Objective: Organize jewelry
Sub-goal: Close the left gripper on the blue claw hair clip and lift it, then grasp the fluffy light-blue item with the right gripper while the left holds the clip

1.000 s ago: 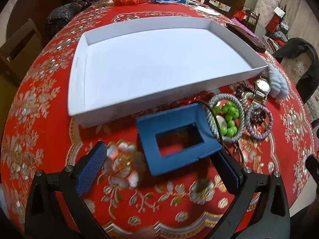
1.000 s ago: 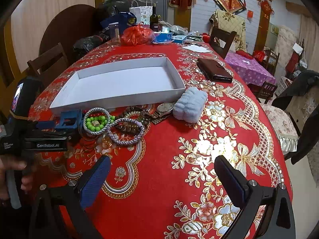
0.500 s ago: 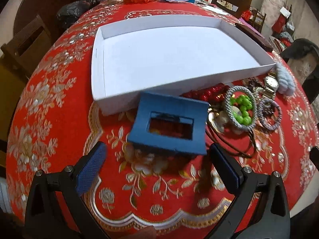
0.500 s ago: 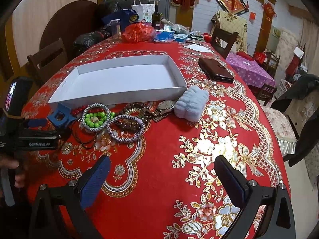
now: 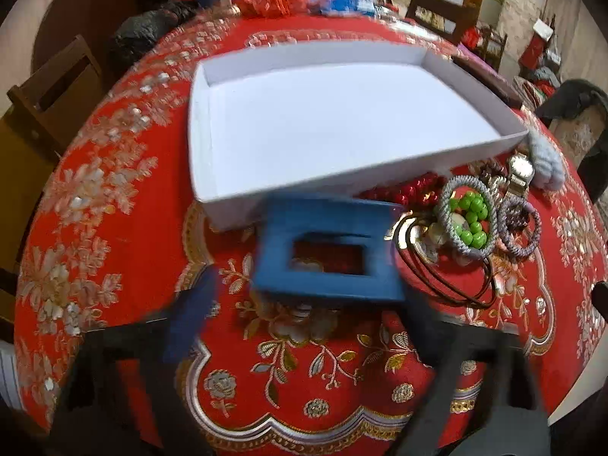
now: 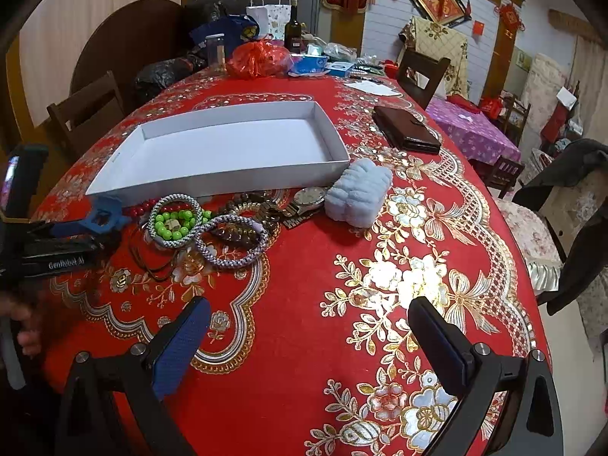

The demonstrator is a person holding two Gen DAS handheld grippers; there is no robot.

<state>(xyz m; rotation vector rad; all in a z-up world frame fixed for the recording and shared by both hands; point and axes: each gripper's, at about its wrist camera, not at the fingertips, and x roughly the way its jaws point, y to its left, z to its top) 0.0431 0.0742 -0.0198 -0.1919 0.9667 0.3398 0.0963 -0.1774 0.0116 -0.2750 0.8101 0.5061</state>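
A blue rectangular hair clip (image 5: pixel 326 250) with a window in its middle sits on the red cloth, just in front of the white tray (image 5: pixel 342 182). My left gripper (image 5: pixel 307 288) straddles the clip with its jaws closing. The blurred right finger is at the clip's corner and the left finger stands clear of it. From the right wrist view, the left gripper (image 6: pixel 76 235) reaches the clip (image 6: pixel 102 216) from the left. To the clip's right lie green beads (image 5: pixel 469 220), braided rings (image 5: pixel 518 228), red beads (image 5: pixel 410 190), a watch (image 5: pixel 520 171) and a dark cord (image 5: pixel 444 281). My right gripper (image 6: pixel 307 326) hangs open over bare cloth.
A fluffy pale blue piece (image 6: pixel 359 197) lies by the tray's near right corner and a brown wallet (image 6: pixel 404 133) beyond it. Bags, a bottle and boxes crowd the table's far end. Wooden chairs stand around the table. A hand (image 6: pixel 22 326) holds the left gripper.
The left gripper's fingers have drawn inward towards the blue clip, which now sits centred between them instead of against the right finger. The right gripper has stayed put.
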